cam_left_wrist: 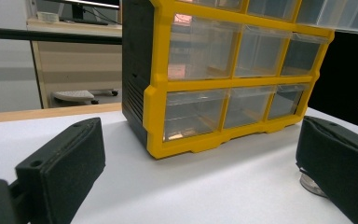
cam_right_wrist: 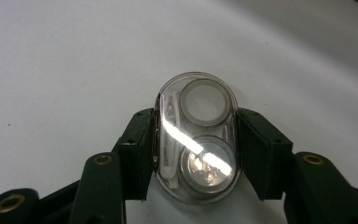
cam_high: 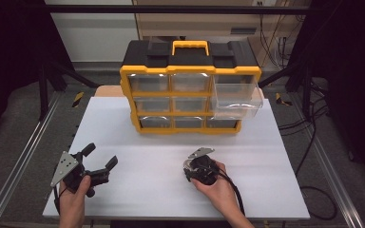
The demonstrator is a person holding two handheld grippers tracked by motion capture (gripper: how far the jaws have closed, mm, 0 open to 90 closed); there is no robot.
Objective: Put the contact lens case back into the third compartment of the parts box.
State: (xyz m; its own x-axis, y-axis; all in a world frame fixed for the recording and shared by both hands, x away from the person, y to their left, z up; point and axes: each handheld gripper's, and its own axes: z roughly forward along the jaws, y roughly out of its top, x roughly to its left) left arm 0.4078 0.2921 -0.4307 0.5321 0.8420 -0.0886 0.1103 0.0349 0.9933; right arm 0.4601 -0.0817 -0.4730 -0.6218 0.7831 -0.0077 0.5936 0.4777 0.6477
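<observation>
While its black padded jaws press both long sides, the right claw [cam_right_wrist: 196,149] grips a clear oval plastic case [cam_right_wrist: 196,137] holding two round discs, flat on the smooth white surface [cam_high: 171,190]. At nine o'clock, the left claw [cam_high: 100,156] gapes empty. At twelve o'clock stands a yellow-and-black drawer organizer [cam_high: 190,85], top-right clear drawer [cam_high: 236,99] pulled out.

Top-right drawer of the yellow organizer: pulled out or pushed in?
Pulled out. In the high view the top-right drawer juts forward of the organizer front, while the other drawers sit flush.
</observation>
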